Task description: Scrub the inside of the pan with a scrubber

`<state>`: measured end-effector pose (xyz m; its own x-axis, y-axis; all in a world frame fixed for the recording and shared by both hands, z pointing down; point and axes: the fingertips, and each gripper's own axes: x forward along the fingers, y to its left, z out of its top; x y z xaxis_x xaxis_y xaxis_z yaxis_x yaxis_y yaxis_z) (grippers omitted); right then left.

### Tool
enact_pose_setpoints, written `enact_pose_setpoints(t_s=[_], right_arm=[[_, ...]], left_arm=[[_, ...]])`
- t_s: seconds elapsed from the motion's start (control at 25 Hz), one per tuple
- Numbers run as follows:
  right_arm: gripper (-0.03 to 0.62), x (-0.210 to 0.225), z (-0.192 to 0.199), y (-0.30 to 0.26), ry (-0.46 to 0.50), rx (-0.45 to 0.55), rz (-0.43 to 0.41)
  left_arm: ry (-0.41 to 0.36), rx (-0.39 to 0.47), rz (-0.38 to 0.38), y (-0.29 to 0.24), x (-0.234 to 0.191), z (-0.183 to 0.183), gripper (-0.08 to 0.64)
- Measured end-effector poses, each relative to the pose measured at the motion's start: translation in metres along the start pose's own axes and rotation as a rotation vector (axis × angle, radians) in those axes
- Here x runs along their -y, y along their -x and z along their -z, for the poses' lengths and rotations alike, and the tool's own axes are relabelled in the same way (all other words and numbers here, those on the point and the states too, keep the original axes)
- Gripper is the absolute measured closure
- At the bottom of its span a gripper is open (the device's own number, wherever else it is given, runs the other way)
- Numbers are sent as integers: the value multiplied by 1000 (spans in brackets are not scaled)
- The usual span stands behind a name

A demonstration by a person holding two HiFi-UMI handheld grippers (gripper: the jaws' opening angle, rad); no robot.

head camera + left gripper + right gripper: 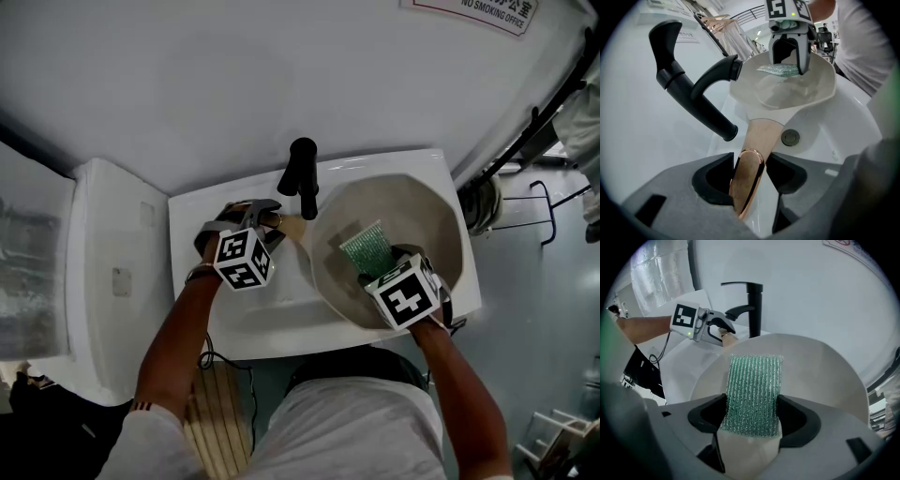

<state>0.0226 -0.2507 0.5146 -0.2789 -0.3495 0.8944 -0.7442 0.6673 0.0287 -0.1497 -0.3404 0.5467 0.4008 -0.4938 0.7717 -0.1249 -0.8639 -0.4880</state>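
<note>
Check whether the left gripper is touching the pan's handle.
Touching. In the left gripper view the left gripper clamps the pan handle between both jaws, with no gap on either side.

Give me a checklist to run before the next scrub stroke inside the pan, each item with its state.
1. The left gripper is shut on the handle: ok.
2. The right gripper is shut on the scrubber: ok.
3. The scrubber is over the inside of the pan: ok.
4. The scrubber is pressed on the pan wall: cannot tell.
5. The pan is held over the sink: ok.
6. No water runs from the faucet: ok.
</note>
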Motion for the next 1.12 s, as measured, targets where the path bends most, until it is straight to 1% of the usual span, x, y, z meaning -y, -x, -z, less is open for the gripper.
enact_pose_setpoints(t_s=[0.2,0.36,0.52,0.72,0.88,1.12], right_arm=[[252,-33,-1,-18,62,-22,-55],[253,-42,4,-27,73,-46,-68],[253,-32,16,-28,72,-82,-50],[253,-12,28,-22,71,-109,-6],[253,0,35,-15,68,-119,24],[253,11,35,-6,83,-119,56]], left_arm=[[1,0,0,0,0,0,336],[1,-4,0,1,0,0,336],[2,-4,-2,1,0,1,336],[2,-6,-1,1,0,1,336],[-1,-5,0,0,0,1,336],[-3,-12,0,1,0,1,336]])
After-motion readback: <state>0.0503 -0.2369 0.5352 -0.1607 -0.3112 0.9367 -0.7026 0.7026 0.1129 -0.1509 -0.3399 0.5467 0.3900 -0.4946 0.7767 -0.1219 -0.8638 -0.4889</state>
